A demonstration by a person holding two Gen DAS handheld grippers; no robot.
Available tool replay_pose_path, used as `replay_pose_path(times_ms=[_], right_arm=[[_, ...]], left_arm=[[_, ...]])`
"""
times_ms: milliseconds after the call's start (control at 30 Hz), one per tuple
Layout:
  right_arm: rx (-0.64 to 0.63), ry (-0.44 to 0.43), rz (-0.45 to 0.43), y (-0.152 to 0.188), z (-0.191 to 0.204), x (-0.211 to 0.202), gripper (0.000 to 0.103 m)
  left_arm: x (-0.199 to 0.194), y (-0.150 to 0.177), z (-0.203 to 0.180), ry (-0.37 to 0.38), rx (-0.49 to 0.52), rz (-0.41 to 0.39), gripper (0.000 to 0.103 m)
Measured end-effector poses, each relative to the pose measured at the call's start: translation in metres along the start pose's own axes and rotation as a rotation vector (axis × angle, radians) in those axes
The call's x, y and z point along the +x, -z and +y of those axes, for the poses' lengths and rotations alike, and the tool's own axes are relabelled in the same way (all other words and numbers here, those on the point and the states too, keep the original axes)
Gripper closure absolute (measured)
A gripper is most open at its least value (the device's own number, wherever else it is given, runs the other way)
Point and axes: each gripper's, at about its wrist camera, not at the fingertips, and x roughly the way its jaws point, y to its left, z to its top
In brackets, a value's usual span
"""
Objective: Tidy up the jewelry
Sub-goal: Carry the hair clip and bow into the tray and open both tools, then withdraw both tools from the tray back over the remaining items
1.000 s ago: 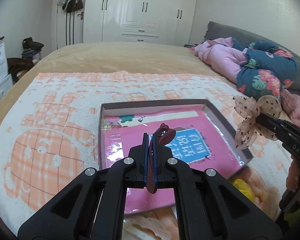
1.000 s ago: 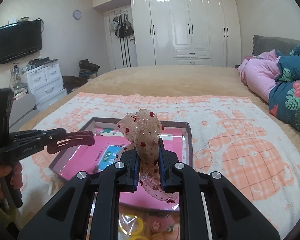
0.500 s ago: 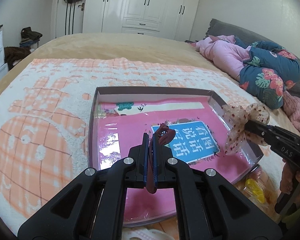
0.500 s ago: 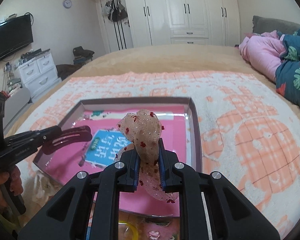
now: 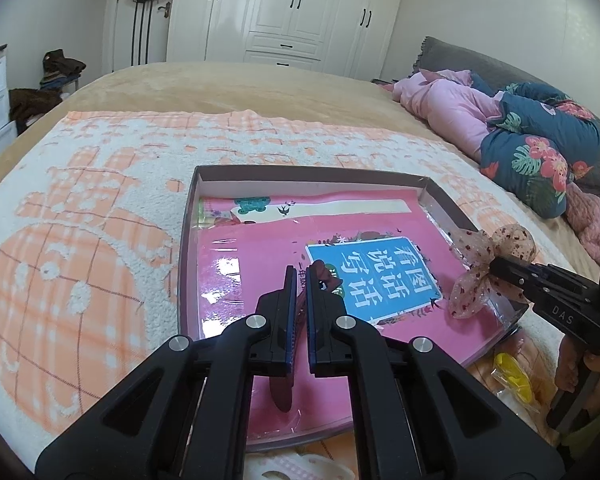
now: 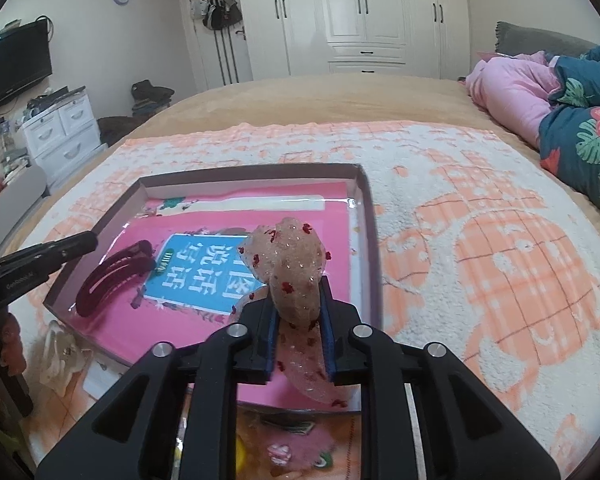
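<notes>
1. A bed (image 6: 300, 96) is carrying an orange-and-white blanket (image 6: 480, 240).
2. A shallow box (image 6: 370, 216) is lying on the blanket, holding a pink book (image 6: 220, 320).
3. The right tool (image 6: 300, 312) is gripping a sheer red-dotted hair bow (image 6: 290, 264) over the box's right side.
4. The left tool (image 5: 298, 280) is standing slightly parted; the dark red hair clip (image 6: 112, 272) is lying on the book, apart from its tips.

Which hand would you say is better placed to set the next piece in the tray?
Right. The right gripper is shut on the sheer bow above the tray, so it likely need only lower and release. The left gripper is open, and the hair clip lies in the tray.
</notes>
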Motion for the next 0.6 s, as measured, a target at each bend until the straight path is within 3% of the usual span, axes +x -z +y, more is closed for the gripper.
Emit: replay_pose_path(times_ms=[133, 333, 433, 533, 600], right_arm=[[-0.006, 0.022, -0.014, 0.002, -0.003, -0.004, 0.063], [-0.009, 0.050, -0.054, 0.004, -0.007, -0.017, 0.046], [-0.001, 0.055, -0.086, 0.006, -0.010, -0.029, 0.034], [0.001, 0.057, -0.120, 0.008, -0.011, -0.042, 0.029], [0.004, 0.061, -0.138, 0.008, -0.011, -0.049, 0.025]], left_arm=[[-0.003, 0.001, 0.001, -0.010, -0.004, -0.009, 0.102], [-0.016, 0.001, 0.005, -0.033, -0.018, -0.036, 0.102], [-0.026, 0.000, 0.004, -0.057, -0.021, -0.059, 0.092], [-0.036, 0.000, 0.002, -0.071, -0.016, -0.084, 0.085], [-0.044, 0.001, 0.000, -0.082, -0.014, -0.101, 0.073]])
